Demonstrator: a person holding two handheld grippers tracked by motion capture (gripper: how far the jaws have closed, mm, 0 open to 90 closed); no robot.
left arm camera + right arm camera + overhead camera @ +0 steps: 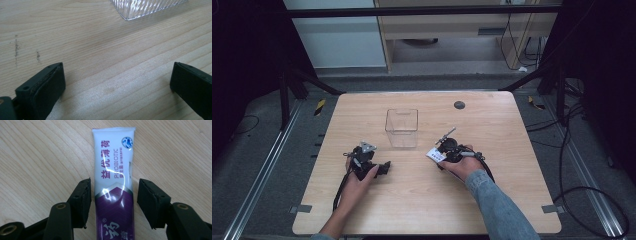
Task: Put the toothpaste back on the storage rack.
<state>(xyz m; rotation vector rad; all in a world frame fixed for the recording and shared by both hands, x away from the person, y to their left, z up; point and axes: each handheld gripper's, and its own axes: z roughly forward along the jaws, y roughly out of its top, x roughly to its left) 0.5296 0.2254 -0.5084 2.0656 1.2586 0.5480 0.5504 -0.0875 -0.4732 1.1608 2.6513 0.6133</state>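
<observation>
A white and purple toothpaste tube [113,170] marked PROBIOTIC lies flat on the wooden table [37,152]. My right gripper [113,201] is open, one jaw on each side of the tube's purple half; a narrow gap shows at the right jaw. In the high view the tube [433,155] pokes out to the left of the right gripper [441,153]. My left gripper [117,85] is wide open over bare wood, nothing between its jaws. It rests at the table's left middle [384,167], jaws pointing right.
A clear plastic box [402,128] stands upright at the table's centre back, between the two grippers; its ribbed corner [147,7] shows ahead of the left gripper. A dark round grommet [459,105] sits near the far edge. Black frame legs flank the table [422,205].
</observation>
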